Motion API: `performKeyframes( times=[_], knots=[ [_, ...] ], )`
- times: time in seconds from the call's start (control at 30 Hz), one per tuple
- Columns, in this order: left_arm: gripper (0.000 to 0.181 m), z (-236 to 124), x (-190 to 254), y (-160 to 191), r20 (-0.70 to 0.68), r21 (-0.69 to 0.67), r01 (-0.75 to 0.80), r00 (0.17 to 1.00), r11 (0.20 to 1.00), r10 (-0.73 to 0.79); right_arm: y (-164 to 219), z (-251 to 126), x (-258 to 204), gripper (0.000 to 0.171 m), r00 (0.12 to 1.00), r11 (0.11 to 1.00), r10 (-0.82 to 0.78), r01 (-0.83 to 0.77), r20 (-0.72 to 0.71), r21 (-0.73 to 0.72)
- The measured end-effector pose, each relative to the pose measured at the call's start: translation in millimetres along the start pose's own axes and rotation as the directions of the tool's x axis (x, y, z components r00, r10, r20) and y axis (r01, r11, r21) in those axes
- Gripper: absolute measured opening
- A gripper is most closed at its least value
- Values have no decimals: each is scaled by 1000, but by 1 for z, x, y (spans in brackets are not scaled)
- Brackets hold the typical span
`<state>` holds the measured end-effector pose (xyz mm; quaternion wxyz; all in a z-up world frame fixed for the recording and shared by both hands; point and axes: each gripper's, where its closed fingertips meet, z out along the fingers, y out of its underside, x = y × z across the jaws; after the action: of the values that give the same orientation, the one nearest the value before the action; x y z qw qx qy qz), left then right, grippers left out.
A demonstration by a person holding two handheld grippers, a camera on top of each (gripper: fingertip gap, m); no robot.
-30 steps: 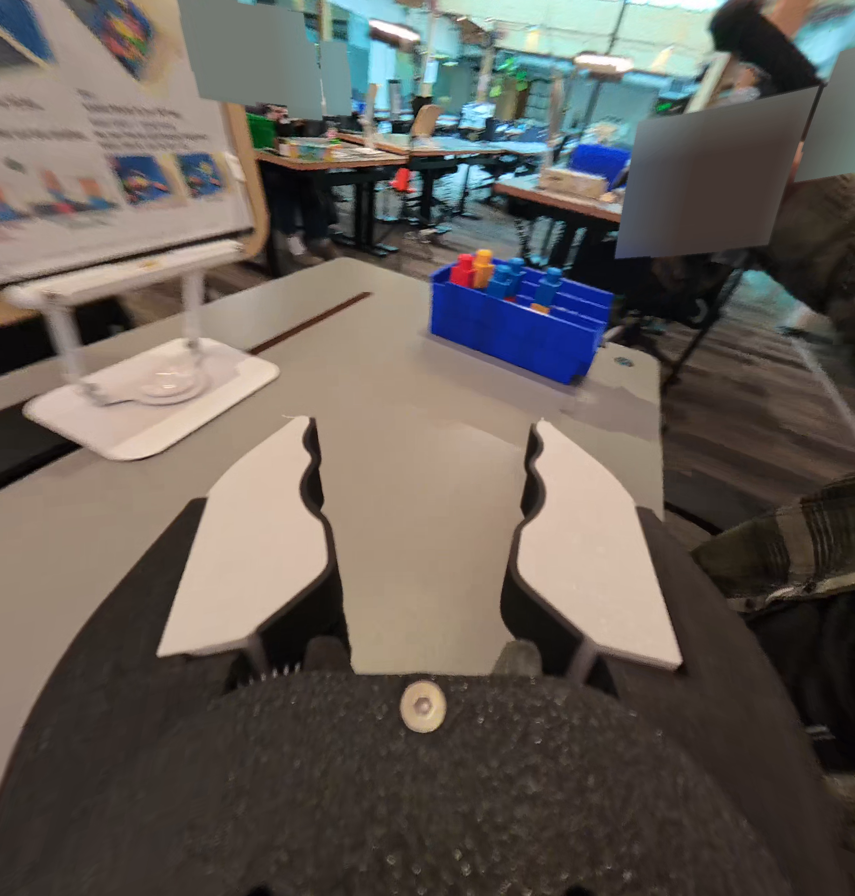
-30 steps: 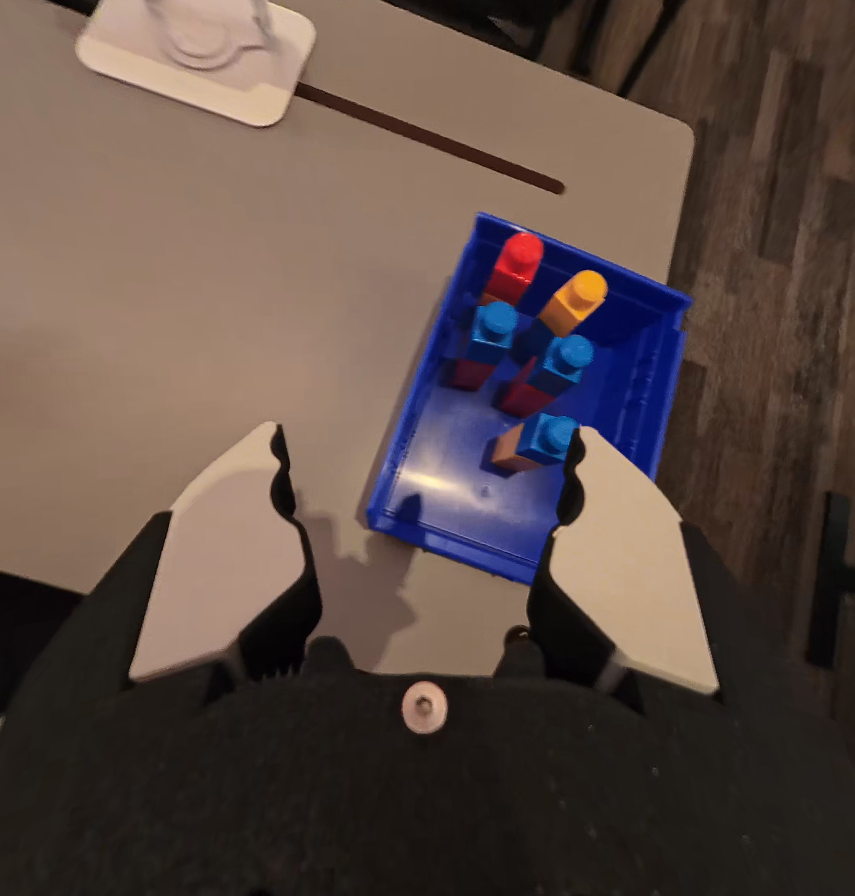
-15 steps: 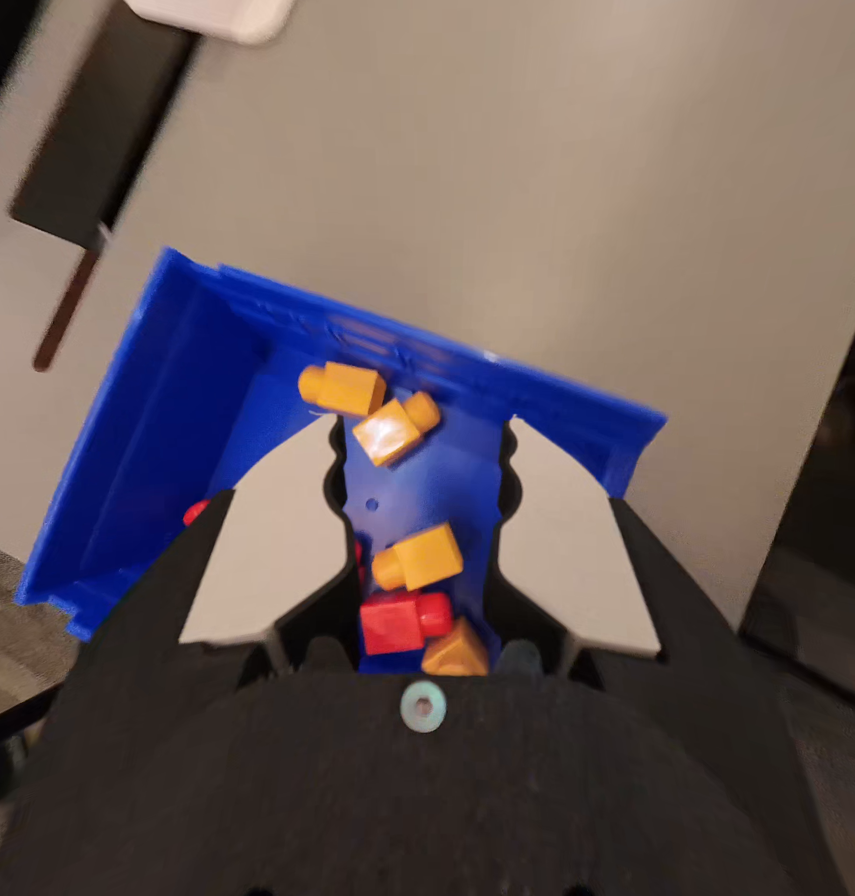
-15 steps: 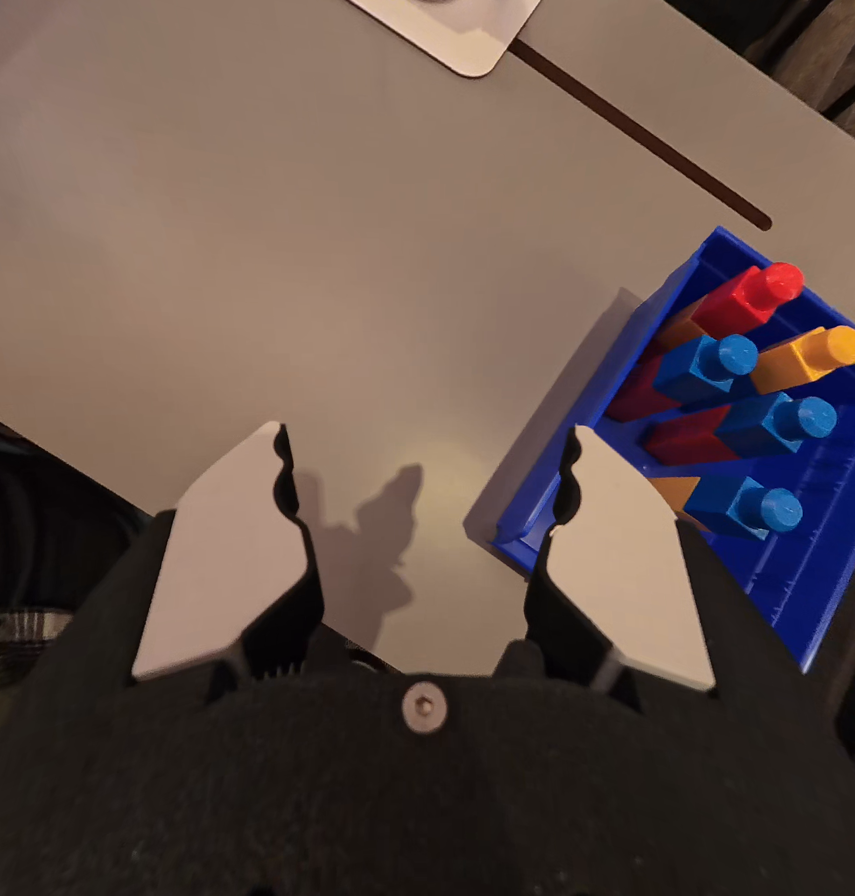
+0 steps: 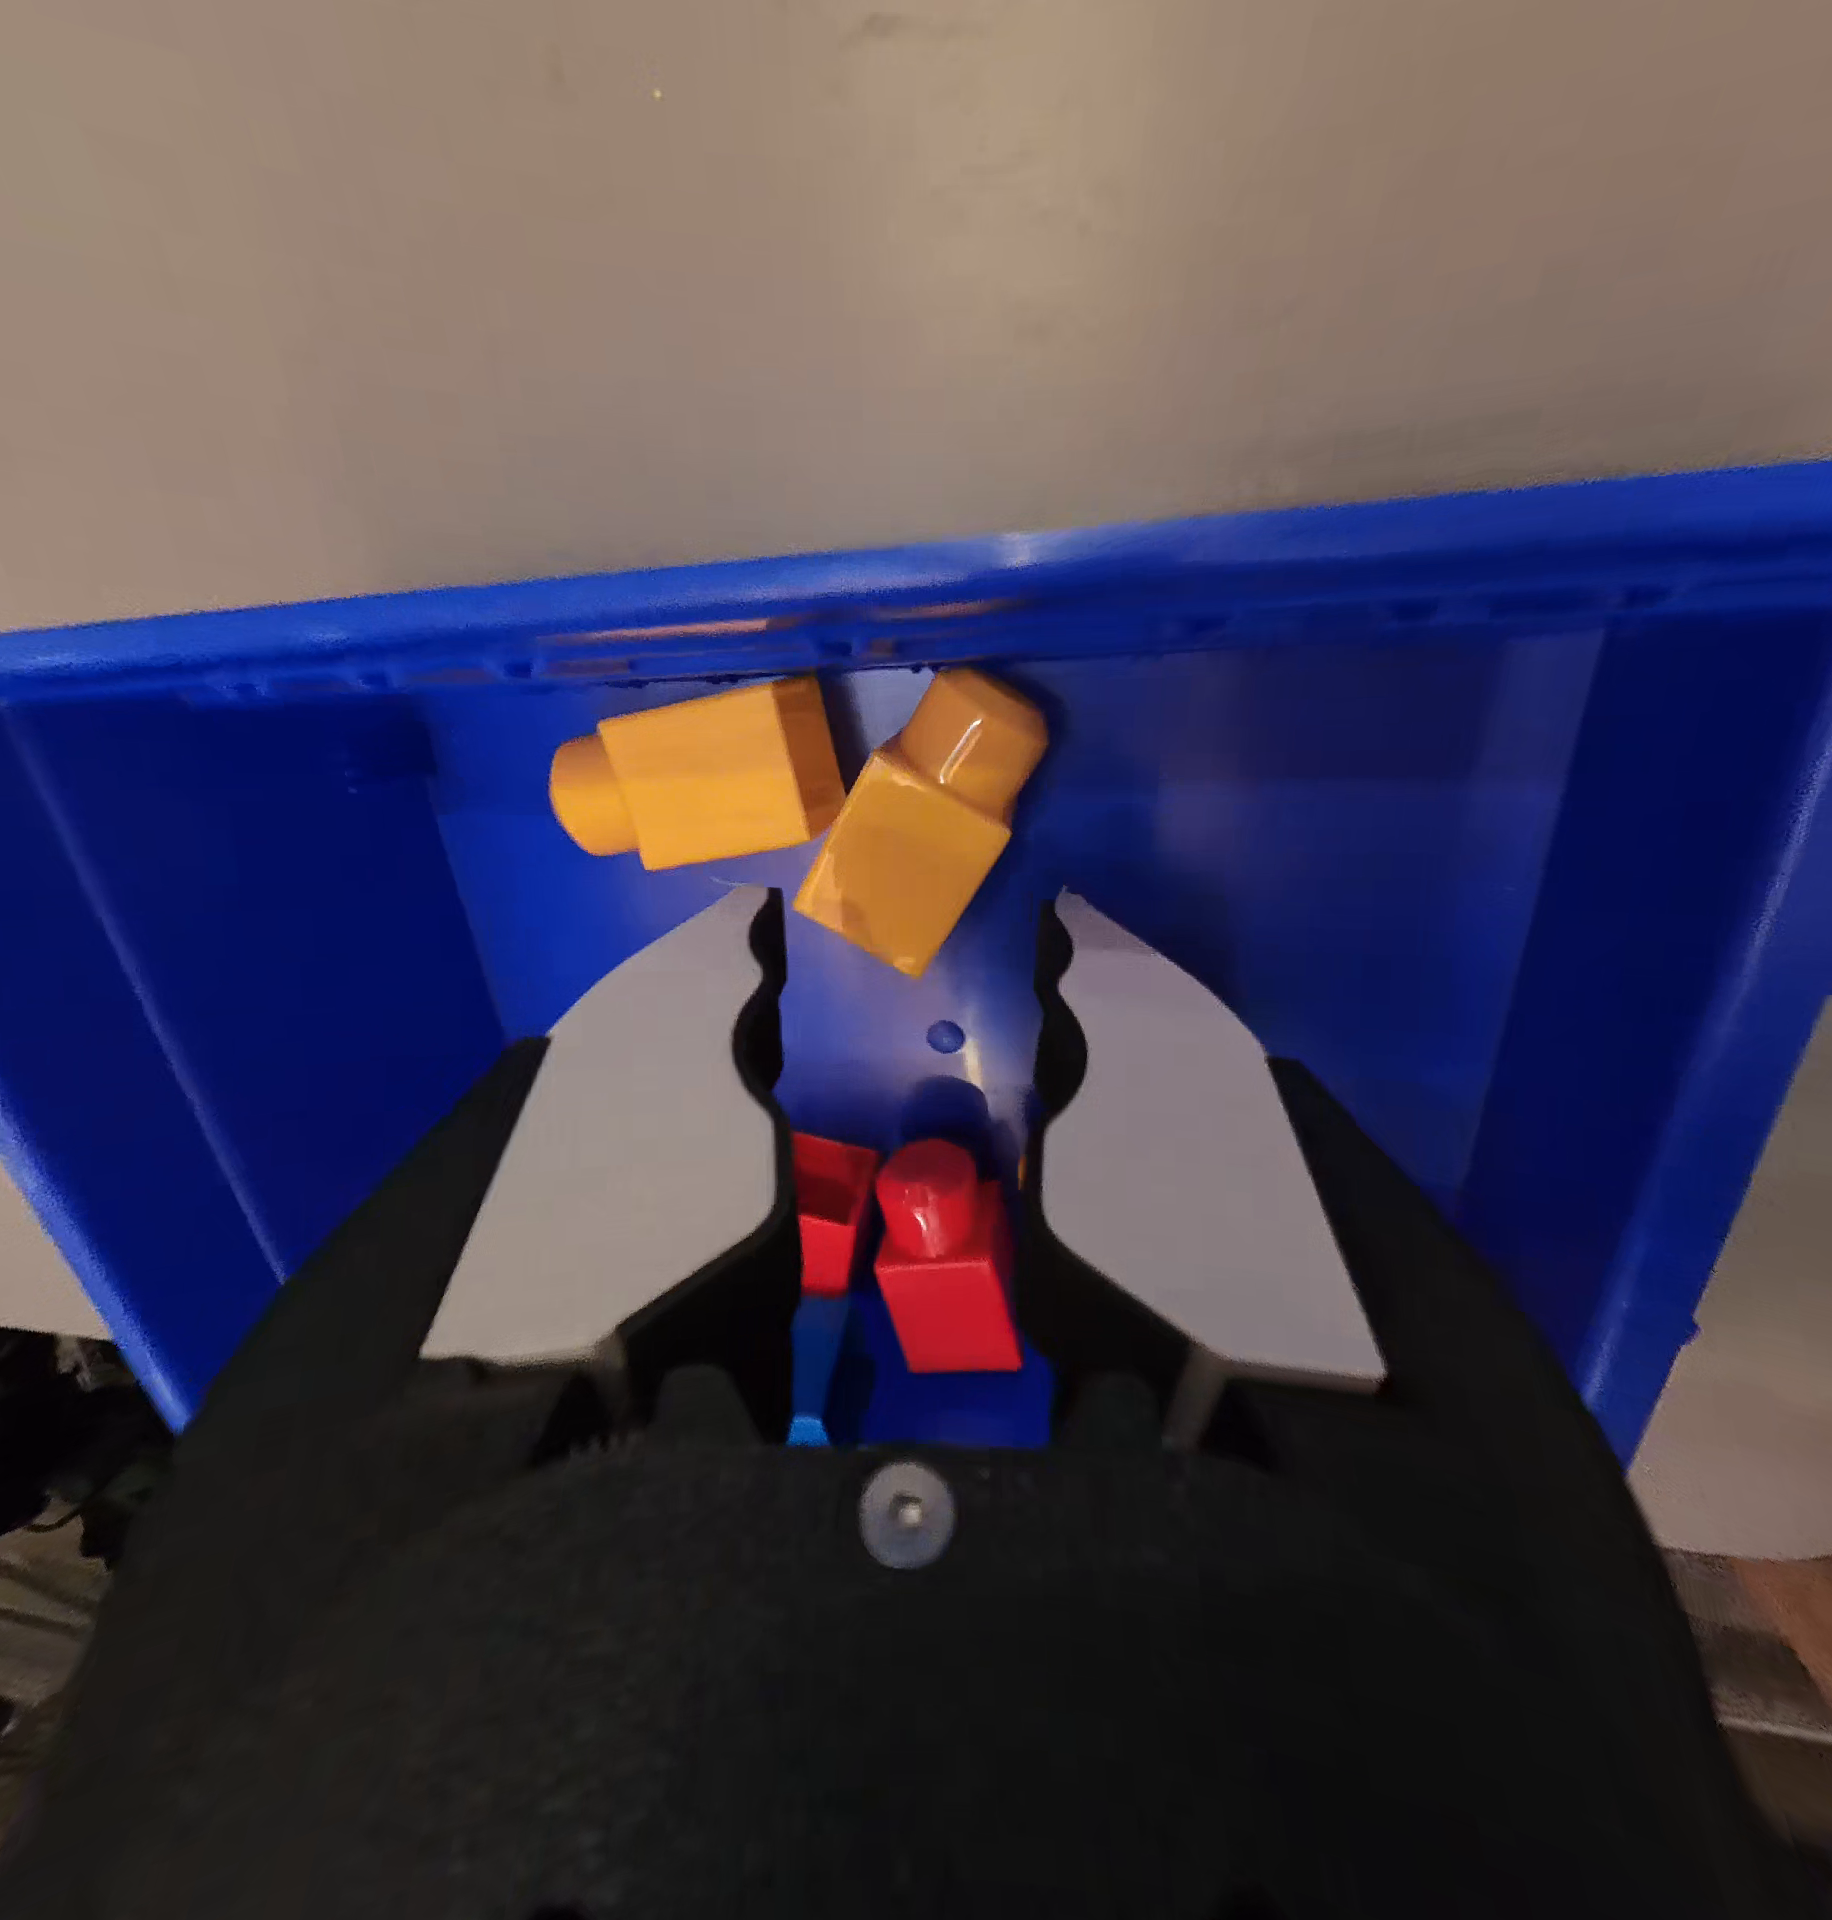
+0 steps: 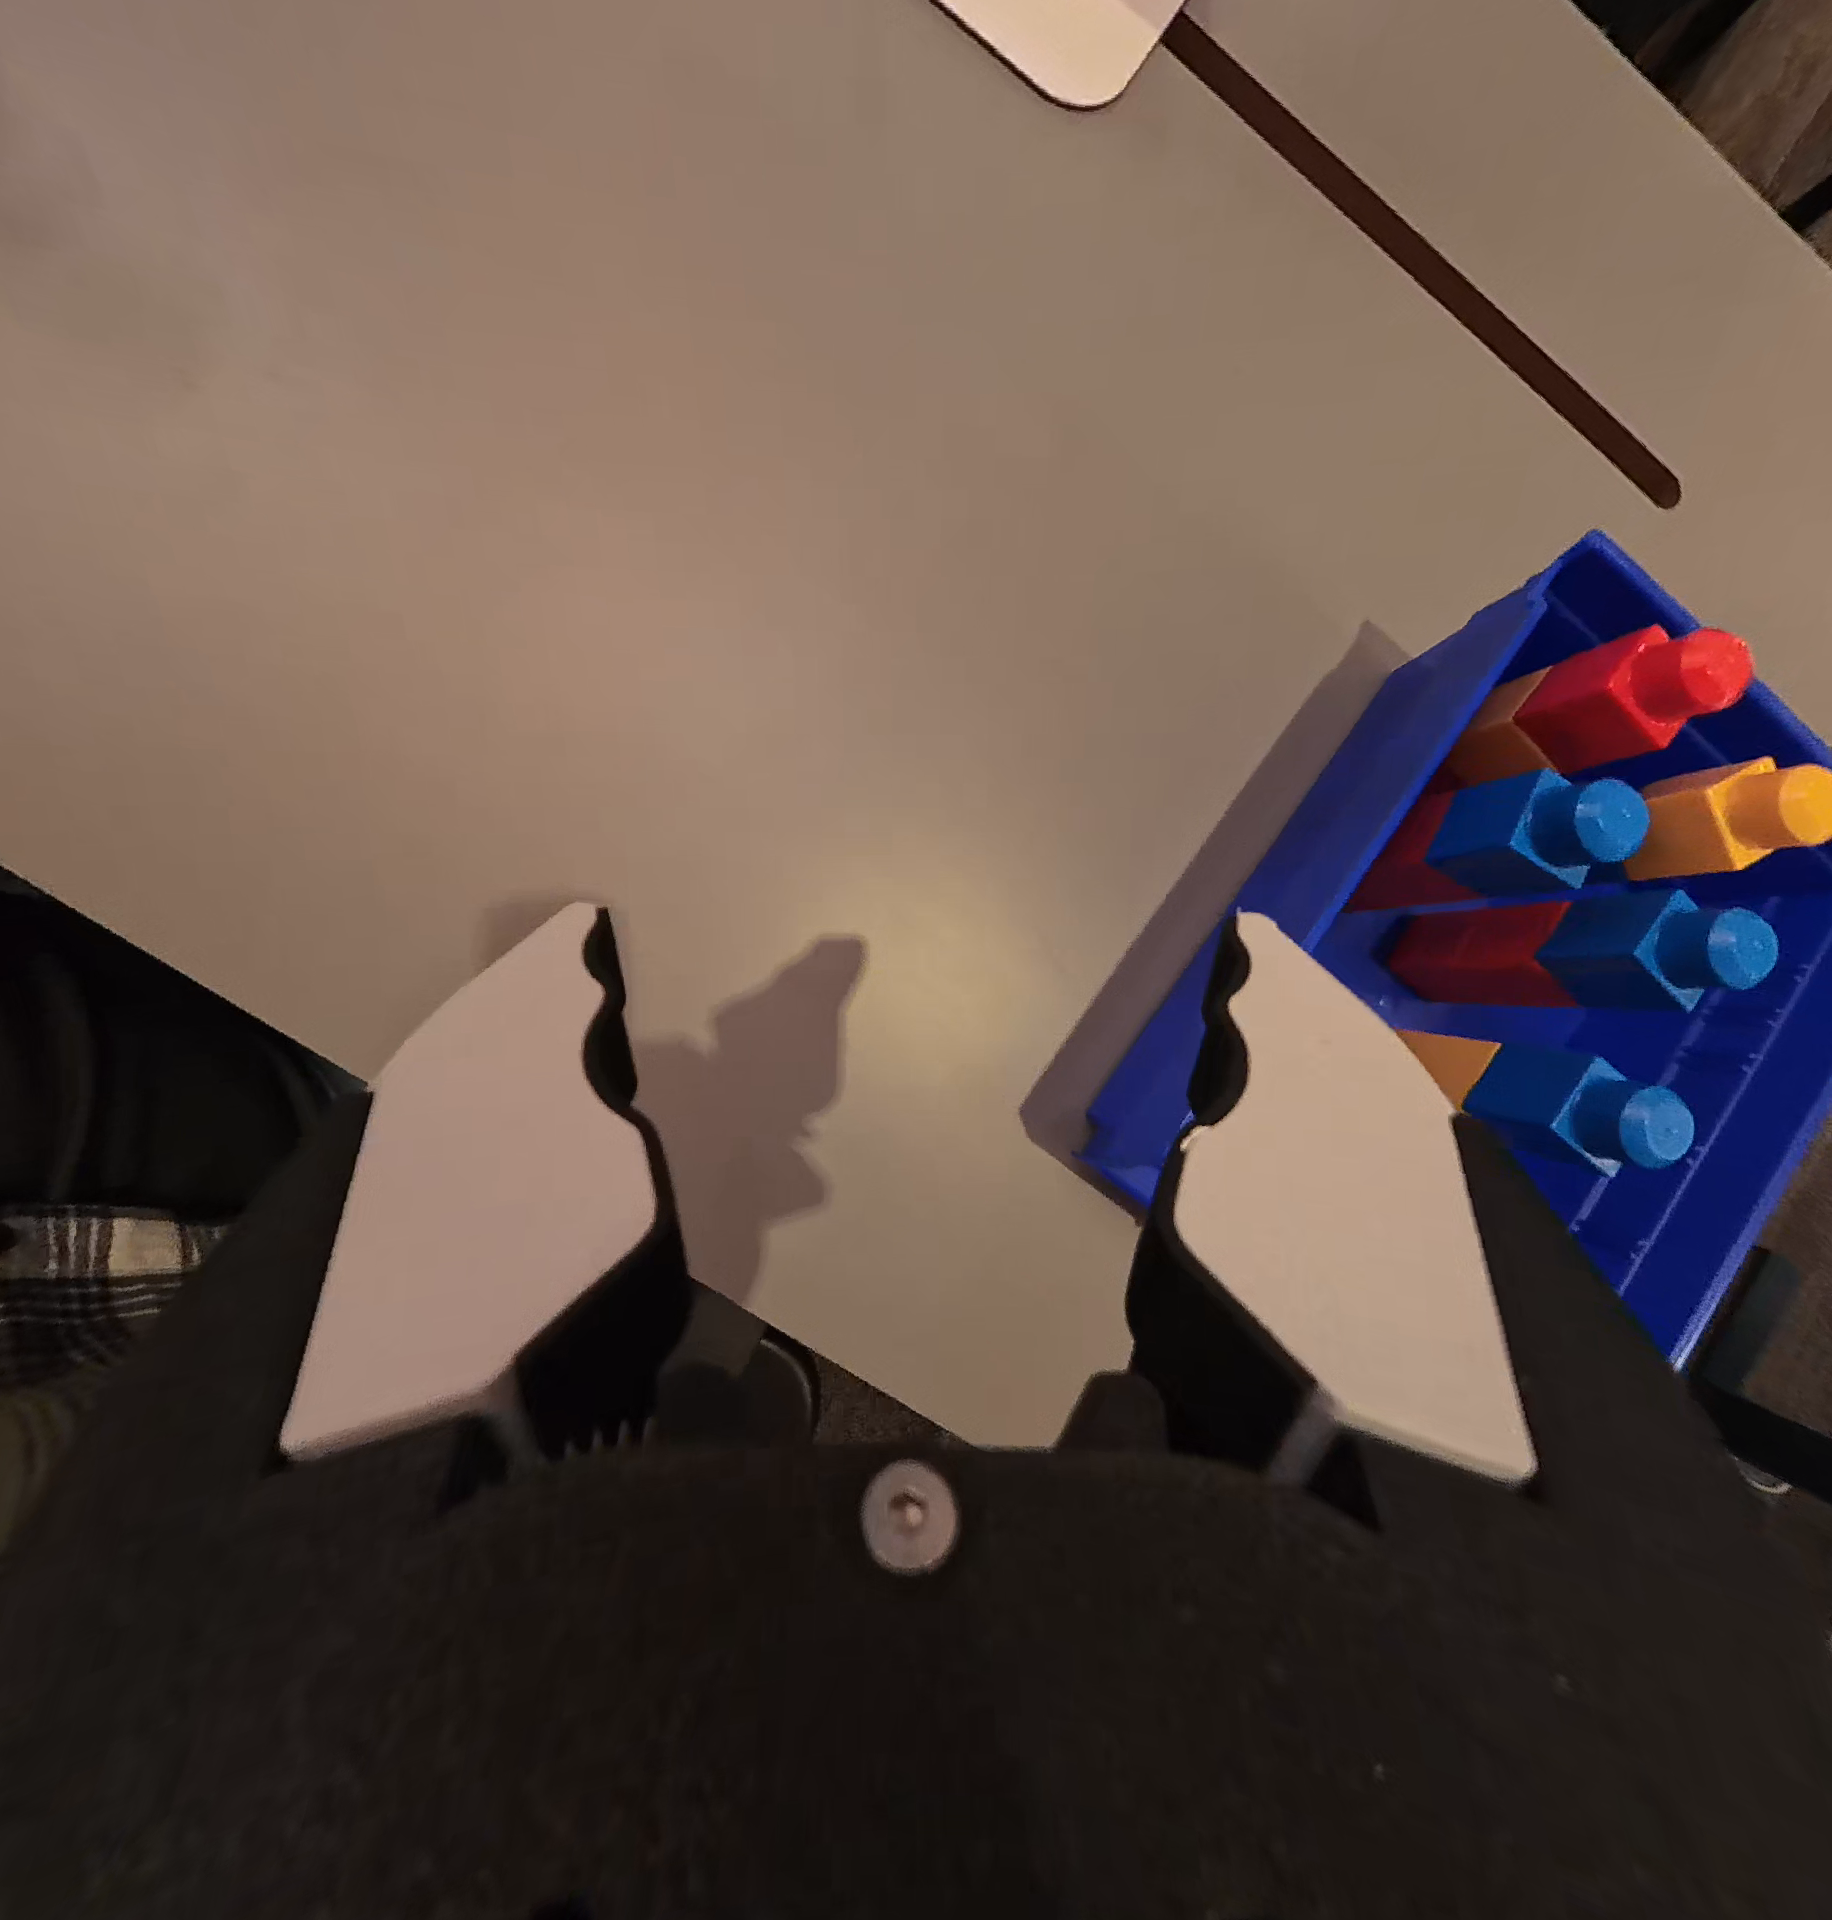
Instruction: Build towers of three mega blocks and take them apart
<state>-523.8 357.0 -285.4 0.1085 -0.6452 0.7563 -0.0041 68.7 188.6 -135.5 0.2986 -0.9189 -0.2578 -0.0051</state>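
In the left wrist view my left gripper [image 5: 912, 904] reaches down into a blue bin [image 5: 995, 592] of loose blocks. Its jaws are narrowed but apart, and they flank an upright red block [image 5: 943, 1278] and a second red block [image 5: 829, 1216], with blue blocks [image 5: 953, 1403] beneath. Two orange blocks [image 5: 714, 779] [image 5: 912, 852] lie on their sides against the far wall. In the right wrist view my right gripper [image 6: 917, 914] is open and empty over the table's near edge. To its right, another blue bin [image 6: 1743, 1174] holds several upright towers, one topped red [image 6: 1618, 691].
The grey table [image 6: 683, 520] has a dark slot [image 6: 1411, 270] and the corner of a white stand base [image 6: 1068, 42] at the far side. A plaid sleeve [image 6: 60, 1257] shows below the near table edge at left. The floor lies beyond the tower bin.
My left gripper swung from looking across the table to pointing down into the loose-block bin, went deeper, and its jaws narrowed. My right gripper moved left, away from the tower bin, and stayed open.
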Motion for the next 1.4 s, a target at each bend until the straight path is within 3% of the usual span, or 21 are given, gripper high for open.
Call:
performKeyframes(
  times=[0.47,0.7,0.97,1.07,1.13,1.27,1.4],
  knots=[
    [44,28,5,5,-57,-94,-58,997,994,52,4,12,-7,106,998,1000,-24,24,55,1],
    [36,37,14,11,-72,-138,68,994,988,-79,9,12,-5,105,998,1000,-18,17,63,21],
    [59,35,16,6,-43,-114,138,989,984,-144,13,20,-7,105,996,999,-23,21,91,29],
    [55,39,16,5,-62,-113,166,983,980,-174,16,21,-7,105,996,999,-22,20,92,30],
    [37,43,19,10,-94,-134,194,974,972,-207,18,20,-7,105,995,999,-19,16,93,34],
    [36,39,14,14,-82,-88,334,936,938,-341,24,18,-6,104,996,999,-17,14,90,37],
    [36,1,-8,9,12,151,464,882,873,-471,26,17,-4,102,995,998,-7,1,96,68]
  ],
)
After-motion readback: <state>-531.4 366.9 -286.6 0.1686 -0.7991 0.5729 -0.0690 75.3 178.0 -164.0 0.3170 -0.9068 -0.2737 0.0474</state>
